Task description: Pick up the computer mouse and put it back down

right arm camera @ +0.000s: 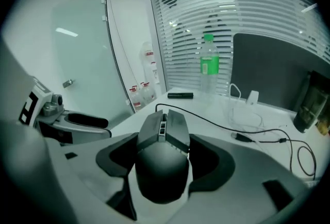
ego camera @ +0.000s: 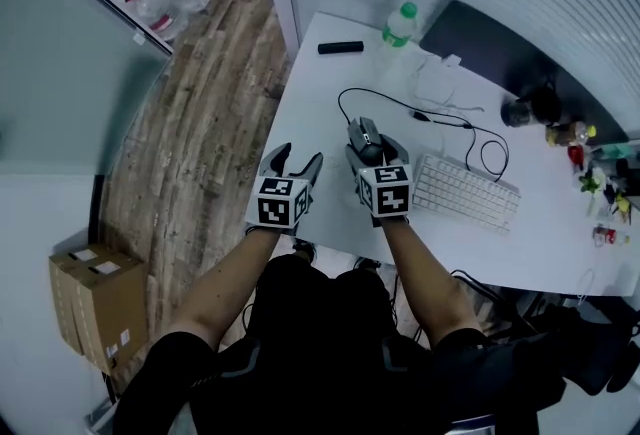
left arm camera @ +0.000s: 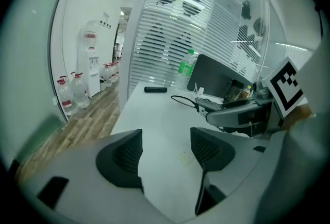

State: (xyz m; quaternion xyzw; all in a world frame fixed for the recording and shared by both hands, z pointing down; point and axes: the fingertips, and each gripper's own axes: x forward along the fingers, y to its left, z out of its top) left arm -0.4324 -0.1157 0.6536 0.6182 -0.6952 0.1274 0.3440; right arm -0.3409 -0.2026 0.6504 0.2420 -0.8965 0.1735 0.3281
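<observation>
Right gripper (right arm camera: 166, 158) jaws clamp the mouse (right arm camera: 165, 133); green-capped bottle (right arm camera: 209, 71) stands behind.

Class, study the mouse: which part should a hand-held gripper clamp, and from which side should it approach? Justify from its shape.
Clamp the mouse across its two long flanks, at the rounded rear hump, coming from the tail end. The cable leaves the nose, so that end is cluttered, and the flanks are its narrower span. The right hand-held gripper grips it this way.

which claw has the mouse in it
The right claw: the black computer mouse is gripped between its jaws. The left claw stands open and empty.
</observation>
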